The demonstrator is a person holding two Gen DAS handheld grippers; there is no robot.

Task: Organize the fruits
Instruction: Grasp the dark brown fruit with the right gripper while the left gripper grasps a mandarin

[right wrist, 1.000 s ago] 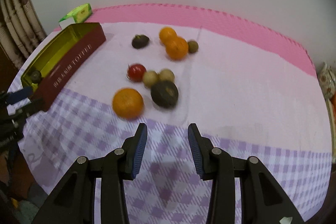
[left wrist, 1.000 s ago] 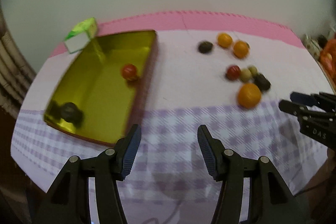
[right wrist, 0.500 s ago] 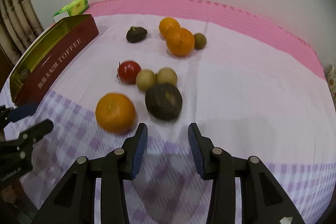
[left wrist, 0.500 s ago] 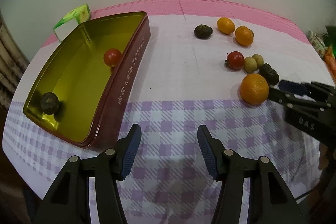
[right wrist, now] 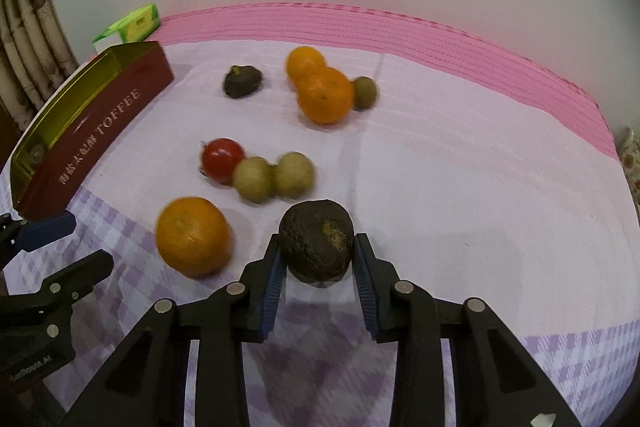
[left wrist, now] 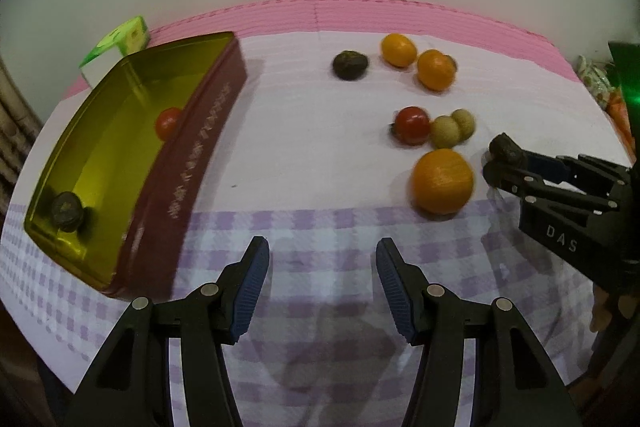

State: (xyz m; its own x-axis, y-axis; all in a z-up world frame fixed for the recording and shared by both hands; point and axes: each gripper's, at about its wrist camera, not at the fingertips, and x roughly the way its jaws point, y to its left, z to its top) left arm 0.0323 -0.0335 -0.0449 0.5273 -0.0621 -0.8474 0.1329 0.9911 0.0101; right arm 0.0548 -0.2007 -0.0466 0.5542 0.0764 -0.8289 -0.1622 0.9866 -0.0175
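Fruits lie scattered on the counter, which is draped in a cloth that is pale at the middle, purple-checked at the near side and ribbed pink along the far edge. Nearest the right wrist camera, a dark wrinkled fruit, round with a rough brownish scar on its face, sits between the blue ridged pads of the right tongs; the jaws have just been closing and now pinch it on both sides. Just beside it to the left rests a large orange with dimpled peel. Behind come a glossy red tomato and two matte tan round fruits, touching in a row. Farther back lie a second dark wrinkled fruit, two more oranges pressed together, and a small olive-green fruit against them.

At the left stands a metal tin, long with rounded corners, maroon outside and gold inside. Its side reads "TOFFEE" after a line of Chinese characters I cannot make out. Inside it are a red tomato against the near wall and a dark wrinkled fruit at the end. Behind the tin sits a green and white carton; its print is unreadable.

The left tongs hang spread over the checked cloth with nothing between them. The black right tool body carries the letters "DAS".
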